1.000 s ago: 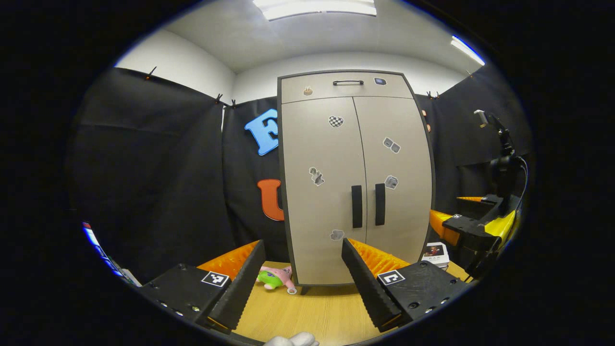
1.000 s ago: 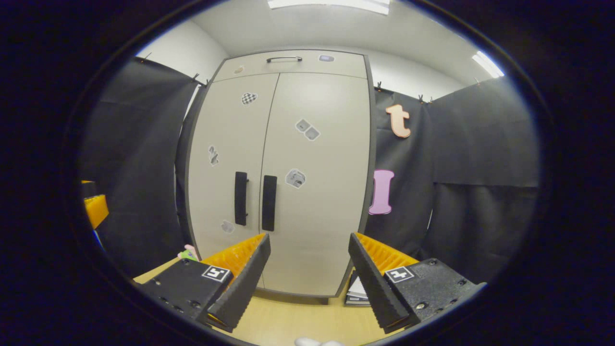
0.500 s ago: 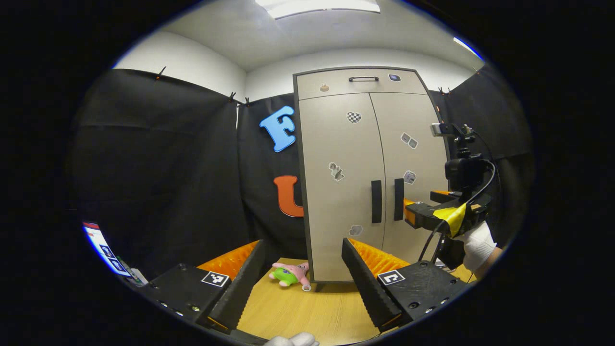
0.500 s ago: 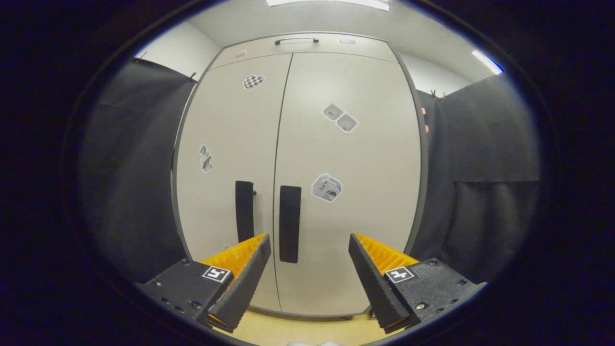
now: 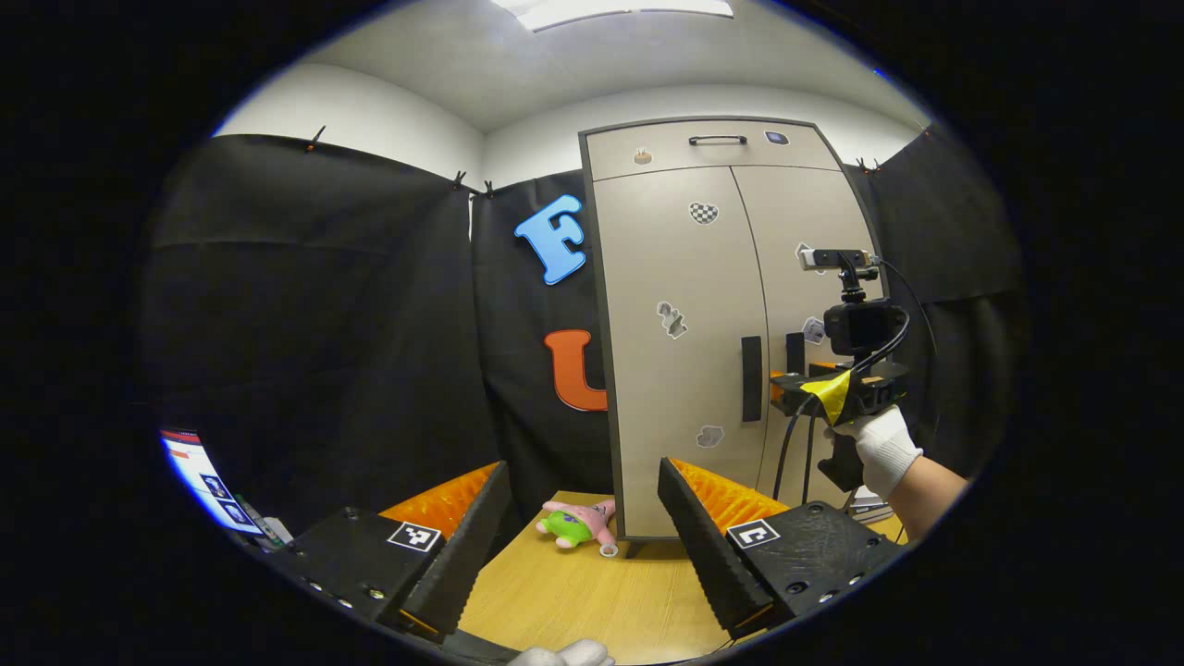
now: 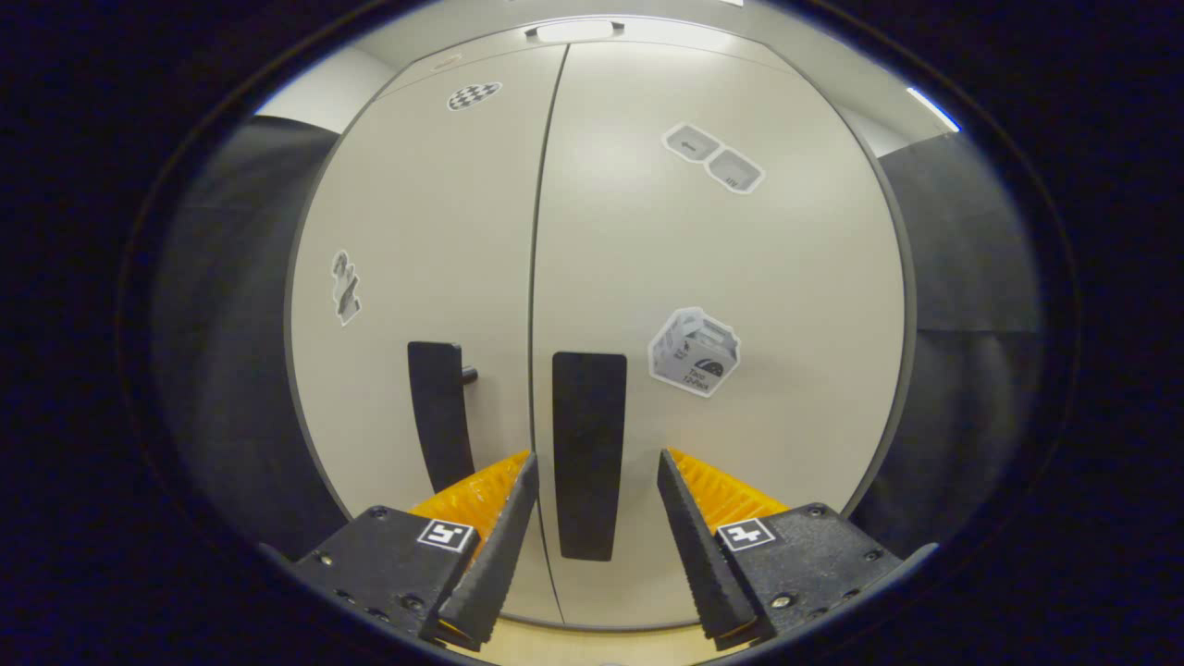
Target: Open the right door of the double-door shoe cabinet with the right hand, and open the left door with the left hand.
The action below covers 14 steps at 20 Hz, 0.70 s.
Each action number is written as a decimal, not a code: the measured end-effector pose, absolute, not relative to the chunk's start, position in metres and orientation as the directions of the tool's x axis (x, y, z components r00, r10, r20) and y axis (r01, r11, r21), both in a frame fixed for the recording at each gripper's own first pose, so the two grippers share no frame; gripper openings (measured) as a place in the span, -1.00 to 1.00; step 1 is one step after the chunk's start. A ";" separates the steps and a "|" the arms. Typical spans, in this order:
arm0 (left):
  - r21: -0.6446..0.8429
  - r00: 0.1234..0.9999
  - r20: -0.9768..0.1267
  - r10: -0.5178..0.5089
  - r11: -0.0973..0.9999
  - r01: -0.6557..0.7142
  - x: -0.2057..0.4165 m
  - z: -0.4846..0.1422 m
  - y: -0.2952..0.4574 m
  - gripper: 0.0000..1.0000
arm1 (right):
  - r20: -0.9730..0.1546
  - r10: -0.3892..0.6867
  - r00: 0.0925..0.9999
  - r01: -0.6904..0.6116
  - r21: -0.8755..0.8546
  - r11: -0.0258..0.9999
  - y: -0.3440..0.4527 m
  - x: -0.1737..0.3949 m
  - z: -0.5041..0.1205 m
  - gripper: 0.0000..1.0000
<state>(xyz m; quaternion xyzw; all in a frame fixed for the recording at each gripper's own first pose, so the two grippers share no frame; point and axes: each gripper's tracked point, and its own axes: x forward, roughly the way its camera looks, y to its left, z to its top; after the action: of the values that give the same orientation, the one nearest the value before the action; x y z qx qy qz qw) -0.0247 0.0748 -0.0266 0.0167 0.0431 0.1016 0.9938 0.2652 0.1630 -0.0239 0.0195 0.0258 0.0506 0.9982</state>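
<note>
Doors of the shoe cabinet (image 5: 703, 333) are both being kept closed, so the first step, taking the right door's handle, is judged to be in hand. Going left to right: the left gripper (image 5: 583, 527) is being held well back, spread wide and empty, over the wooden table (image 5: 592, 601); the left handle (image 6: 437, 407) is being left untouched; the right handle (image 6: 588, 453) is being framed between the parted fingers of the right gripper (image 6: 590, 536), nothing yet being gripped. Next, closing on it and pulling outward are being called for.

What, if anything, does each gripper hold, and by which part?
Nothing yet. The right gripper is open, its fingers flanking the right door handle; the left gripper is open, holding nothing.
</note>
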 end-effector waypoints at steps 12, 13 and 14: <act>0.026 0.982 -0.070 0.175 0.985 -0.173 -0.021 -0.020 0.074 0.93 | -0.063 0.112 0.992 -0.106 0.085 0.991 0.167 0.264 -0.024 -0.50; 0.026 0.983 -0.067 0.171 0.985 -0.170 -0.023 -0.019 0.073 0.93 | -0.067 0.112 0.991 -0.106 0.080 0.991 0.167 0.265 -0.025 -0.56; 0.028 0.983 -0.063 0.170 0.985 -0.169 -0.023 -0.018 0.073 0.93 | -0.067 0.115 0.991 -0.110 0.082 0.991 0.166 0.262 -0.025 -0.58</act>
<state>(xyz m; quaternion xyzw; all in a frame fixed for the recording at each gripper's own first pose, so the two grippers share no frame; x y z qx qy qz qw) -0.0230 0.0728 -0.0184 0.0114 0.0326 0.0852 0.9958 0.2615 0.1663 -0.0252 0.0391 0.0357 0.0565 0.9970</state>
